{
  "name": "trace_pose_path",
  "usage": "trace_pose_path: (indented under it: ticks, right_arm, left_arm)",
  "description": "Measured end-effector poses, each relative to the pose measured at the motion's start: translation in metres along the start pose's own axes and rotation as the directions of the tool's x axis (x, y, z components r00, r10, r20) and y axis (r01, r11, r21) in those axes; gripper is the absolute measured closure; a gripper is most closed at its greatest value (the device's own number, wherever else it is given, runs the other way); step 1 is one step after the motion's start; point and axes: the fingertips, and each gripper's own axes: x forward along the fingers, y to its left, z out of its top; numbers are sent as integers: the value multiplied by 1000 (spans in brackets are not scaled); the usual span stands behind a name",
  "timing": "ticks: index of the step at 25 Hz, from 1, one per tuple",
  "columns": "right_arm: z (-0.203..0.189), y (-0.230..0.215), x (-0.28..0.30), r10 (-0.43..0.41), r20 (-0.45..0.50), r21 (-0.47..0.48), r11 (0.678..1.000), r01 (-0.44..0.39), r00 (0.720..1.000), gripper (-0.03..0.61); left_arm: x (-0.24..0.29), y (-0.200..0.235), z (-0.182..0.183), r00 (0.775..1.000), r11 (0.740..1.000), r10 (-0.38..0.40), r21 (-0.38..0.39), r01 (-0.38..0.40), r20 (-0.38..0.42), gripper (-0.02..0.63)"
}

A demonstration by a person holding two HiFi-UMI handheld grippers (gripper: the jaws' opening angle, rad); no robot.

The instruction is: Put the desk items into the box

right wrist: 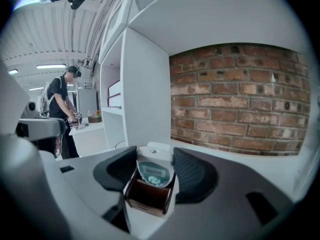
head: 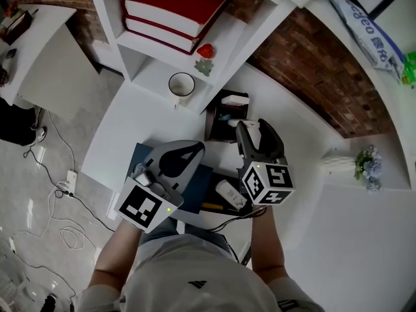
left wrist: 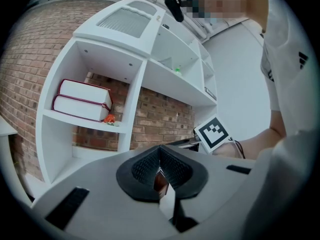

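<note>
1. At the brown open-topped box [right wrist: 145, 199] on the white counter [head: 312, 200]: right gripper [right wrist: 155, 156], jaws spread wide, grasping nothing.
2. Inside the box: white device with teal screen [right wrist: 152, 173], upright, between those jaws, pads clear of it.
3. Left of the box: left gripper [left wrist: 160, 154], jaws clenched, empty, above a dark blue pad [head: 140, 155].

Box [right wrist: 147, 196]: brown walls. The item standing in it [right wrist: 154, 170] is white with a teal-green face.
Left gripper [head: 185, 149] and right gripper [head: 255, 126]: grey and black bodies, black ribbed pads, cubes with black-and-white square markers.
Desk [head: 305, 194] and shelf unit [head: 130, 51]: white.
Books [head: 179, 8]: red covers, white page edges.
Mug [head: 182, 84]: white.
Strawberry figure [head: 205, 51] — red, green leaves.
Wall [head: 305, 64] — red-brown brick pattern, pale joints.
Mat [head: 140, 158]: dark blue.
</note>
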Motion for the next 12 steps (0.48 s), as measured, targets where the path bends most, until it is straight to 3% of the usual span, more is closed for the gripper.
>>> trace_pose_path:
  ticks: [12]
  right_arm:
    - [9,-5,-55,-17,52,31,999,16,998,344]
  left_arm:
    - [16,-38,5,996,996,-93,16,93,6,603]
